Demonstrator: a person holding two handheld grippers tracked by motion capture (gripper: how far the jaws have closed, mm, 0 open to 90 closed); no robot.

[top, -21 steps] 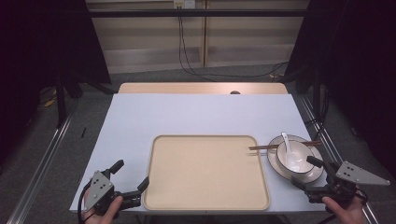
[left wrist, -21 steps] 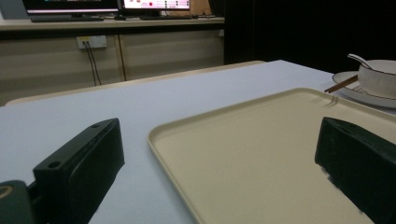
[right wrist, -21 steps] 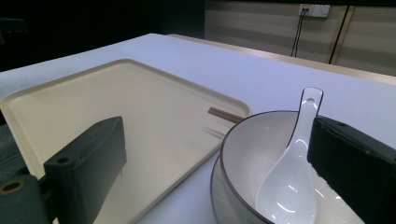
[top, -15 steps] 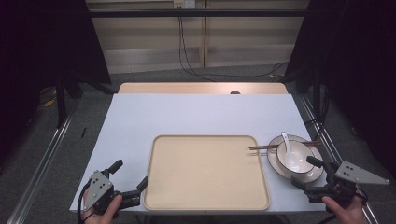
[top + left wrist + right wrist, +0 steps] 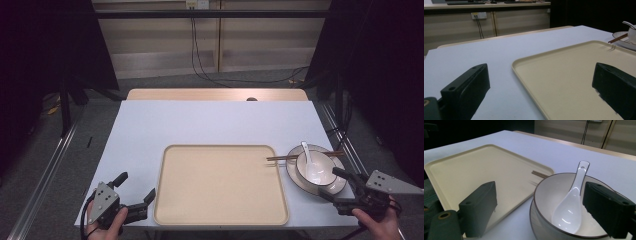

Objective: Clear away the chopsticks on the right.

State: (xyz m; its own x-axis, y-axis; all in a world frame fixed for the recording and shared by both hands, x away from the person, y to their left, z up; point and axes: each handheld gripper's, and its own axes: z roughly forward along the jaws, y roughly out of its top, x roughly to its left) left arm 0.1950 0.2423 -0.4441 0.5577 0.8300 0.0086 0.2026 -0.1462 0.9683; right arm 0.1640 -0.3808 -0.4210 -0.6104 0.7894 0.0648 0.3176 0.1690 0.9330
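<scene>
Now, your right gripper (image 5: 345,186) has crept a touch closer to the bowl (image 5: 316,170) than it was a moment ago, and it sits at the table's near right corner with its jaws spread wide and nothing between them. In the right gripper view the two black jaws stand either side of the bowl's near rim, so I'd judge the reach for the bowl is the step in hand. The bowl rests on a plate (image 5: 292,171) near the table's right edge, just beside the right edge of the tray (image 5: 220,185). A white spoon (image 5: 571,206) lies in the bowl, its handle leaning up over the far rim. A pair of chopsticks (image 5: 287,157) lies across the plate's far side, the tips reaching over the tray's right rim.

Your left gripper (image 5: 136,198) has hardly stirred; it waits at the near left corner, jaws wide apart and holding nothing, one jaw over bare table and the other over the tray's near left corner.

Mind the spoon and chopsticks, which look loose and could slide if the bowl tips.
</scene>
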